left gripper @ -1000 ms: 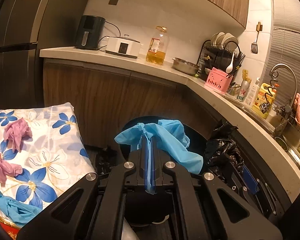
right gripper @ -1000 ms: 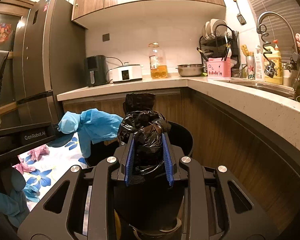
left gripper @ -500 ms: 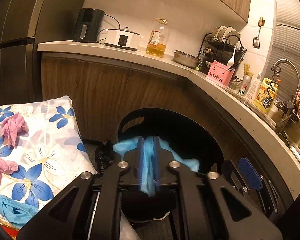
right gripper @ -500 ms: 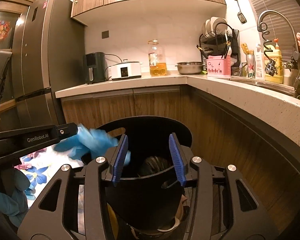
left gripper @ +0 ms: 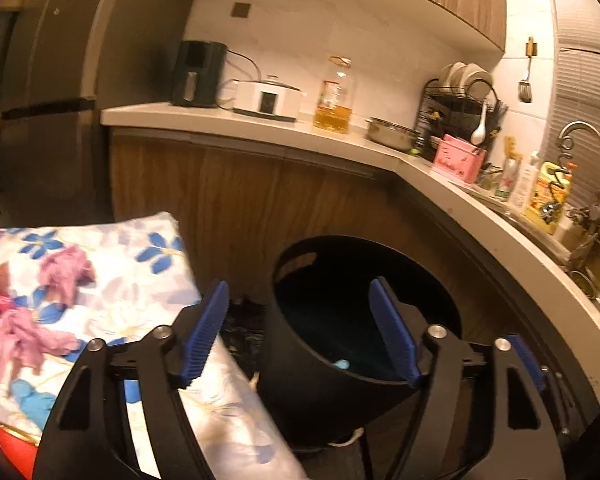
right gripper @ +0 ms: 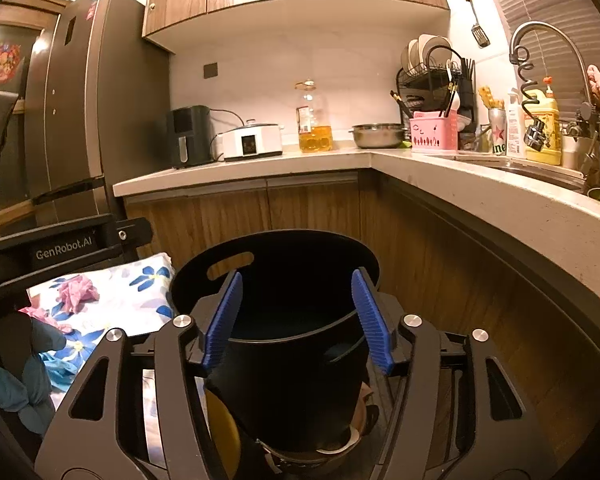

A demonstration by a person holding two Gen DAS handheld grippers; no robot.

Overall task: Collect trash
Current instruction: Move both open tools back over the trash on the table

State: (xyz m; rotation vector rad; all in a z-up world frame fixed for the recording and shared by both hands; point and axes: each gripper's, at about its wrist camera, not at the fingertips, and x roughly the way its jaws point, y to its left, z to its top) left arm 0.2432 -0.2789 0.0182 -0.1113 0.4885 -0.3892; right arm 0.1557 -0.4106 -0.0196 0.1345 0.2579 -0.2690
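My left gripper (left gripper: 300, 332) had its blue pads (left gripper: 204, 334) spread wide and the jaws were opening, with nothing pinched between them; only the rim of the black bin (left gripper: 296, 264) and the near edge of the flowered cloth (left gripper: 148, 272) showed through the gap. My right gripper (right gripper: 298, 320) was likewise unclenched, its jaws opening, the pads (right gripper: 370, 320) standing to either side of the bin's (right gripper: 292, 364) wall without pressing on it. Nothing was held on that side either.

The bin stood on the floor just in front of both grippers, at the inside corner of the wooden cabinets (right gripper: 312, 208). In the left wrist view a small patch of light blue (left gripper: 342, 364) showed deep inside it, low against the near wall; I could not tell more of it than the colour. From the right wrist view the bin's inside was too dark to read.

To the left of the bin lay the flowered cloth (right gripper: 124, 292), and on it sat crumpled pink scraps (left gripper: 66, 274), with another pink clump (left gripper: 28, 332) nearer my left gripper. In the right wrist view a crumpled blue glove (right gripper: 62, 362) lay at the cloth's near edge, beside a gloved hand (right gripper: 16, 376) that gripped my left tool.

Beyond, the counter (right gripper: 260, 164) carried a black air fryer (right gripper: 190, 136), a white cooker (right gripper: 254, 140), a bottle of oil (right gripper: 314, 120), a steel bowl (right gripper: 376, 134) and a pink basket (right gripper: 434, 132).
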